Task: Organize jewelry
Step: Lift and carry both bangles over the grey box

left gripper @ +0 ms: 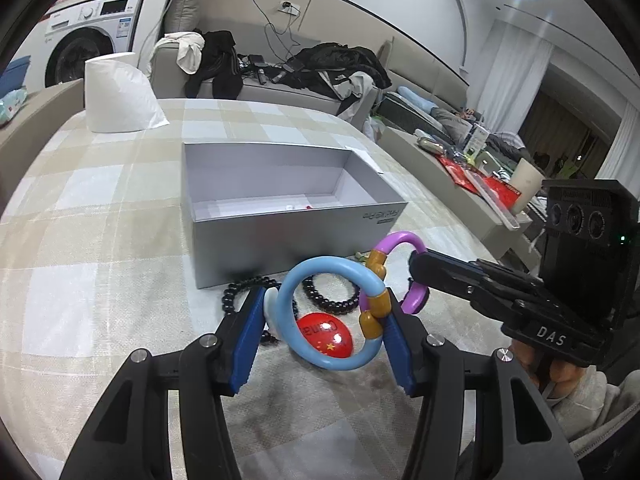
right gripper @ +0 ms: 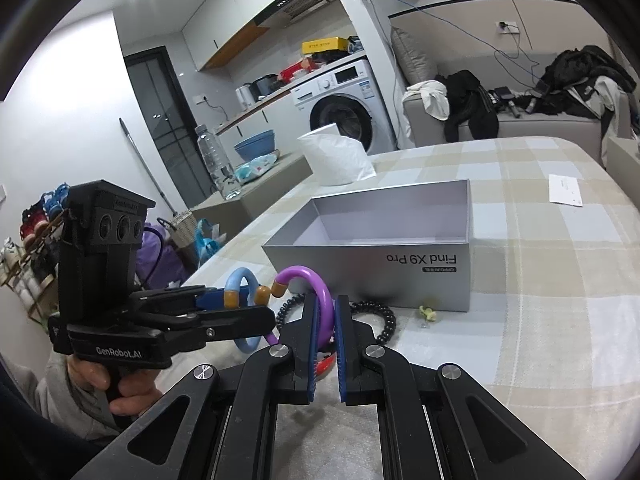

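Two sets of tongs are on one linked piece here: the left tongs [left gripper: 324,320] are closed around the blue ring [left gripper: 320,280], pads pressed to its sides, while the right tongs [right gripper: 325,340] have pinched shut on the purple ring [right gripper: 320,300] from the other side. Those rings are joined by the orange-brown connectors [left gripper: 376,308], and the pair hangs just above the checked tabletop [left gripper: 100,240], over a red badge [left gripper: 324,336] and a black bead bracelet [left gripper: 332,296] lying on the cloth. Straight ahead of both grippers, just beyond the beads, sits the open grey box [left gripper: 288,232], its long side facing the left tongs. So it all turns on that forward direction: the rings lie side by side, blue left, purple right, and the box mouth is a short lift up and away. My guess is a pull-apart or a carry over the near wall comes next.
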`<state>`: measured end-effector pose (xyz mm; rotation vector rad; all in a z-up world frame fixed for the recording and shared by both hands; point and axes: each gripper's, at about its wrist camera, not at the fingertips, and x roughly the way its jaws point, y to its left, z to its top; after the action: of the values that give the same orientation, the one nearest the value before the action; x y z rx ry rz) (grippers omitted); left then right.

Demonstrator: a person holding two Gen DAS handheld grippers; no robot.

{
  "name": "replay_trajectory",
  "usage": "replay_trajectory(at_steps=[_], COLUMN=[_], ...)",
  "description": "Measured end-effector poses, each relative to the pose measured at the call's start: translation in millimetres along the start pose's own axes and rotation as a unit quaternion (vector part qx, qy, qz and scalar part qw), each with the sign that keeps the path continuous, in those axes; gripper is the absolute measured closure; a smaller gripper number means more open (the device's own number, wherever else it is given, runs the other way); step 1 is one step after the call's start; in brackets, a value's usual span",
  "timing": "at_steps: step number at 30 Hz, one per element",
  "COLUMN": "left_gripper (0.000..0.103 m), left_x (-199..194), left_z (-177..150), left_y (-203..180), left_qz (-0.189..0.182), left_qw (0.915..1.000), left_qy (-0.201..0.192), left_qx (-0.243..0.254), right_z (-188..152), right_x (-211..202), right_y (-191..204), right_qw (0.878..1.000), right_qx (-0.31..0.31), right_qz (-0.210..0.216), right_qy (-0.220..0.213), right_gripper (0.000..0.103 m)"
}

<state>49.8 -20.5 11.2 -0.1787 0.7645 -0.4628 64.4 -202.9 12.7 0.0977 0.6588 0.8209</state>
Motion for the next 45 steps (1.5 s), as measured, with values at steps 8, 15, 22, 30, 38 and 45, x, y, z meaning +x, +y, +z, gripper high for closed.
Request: replay_trajectory(at_steps=[8, 15, 22, 30, 38, 45], left_gripper=[0.053, 0.053, 0.053, 0.053, 0.053, 0.053], left_x=[-4.0, -7.5, -16.8, -22.6, -9.2, 11.5], left_z=[-3.2, -3.6, 1.5, 22.3, 46.9, 54.0], left_y=[-3.9, 2.4, 1.4, 5.3, 7.5, 11.7], left_qz=[0.014, 0.032, 0.078, 0.120, 0.141, 0.148], left_qw=[0.9998, 0.9994, 0.9957, 0.9885, 0.9839, 0.9844], left_qy=[-0.002, -0.014, -0.049, -0.090, -0.104, -0.089], left_qx=[0.011, 0.001, 0.012, 0.013, 0.035, 0.032], right_z=[-0.9, 1.6, 4.3, 23.7, 52.2, 65.8], right_x=[-7.0, -14.5, -15.4, -26.2, -9.8, 14.9], right_y=[1.5, -15.0, -19.7, -22.3, -27.0, -41.8], right_qw=[1.000, 0.998, 0.997, 0.993, 0.990, 0.989], right_qx=[0.006, 0.031, 0.041, 0.053, 0.055, 0.071], right_qz=[-0.007, -0.047, -0.062, -0.089, -0.116, -0.126], right_qy=[-0.014, -0.032, -0.036, -0.053, -0.049, -0.037], right_gripper=[0.096, 0.096, 0.096, 0.096, 0.096, 0.096])
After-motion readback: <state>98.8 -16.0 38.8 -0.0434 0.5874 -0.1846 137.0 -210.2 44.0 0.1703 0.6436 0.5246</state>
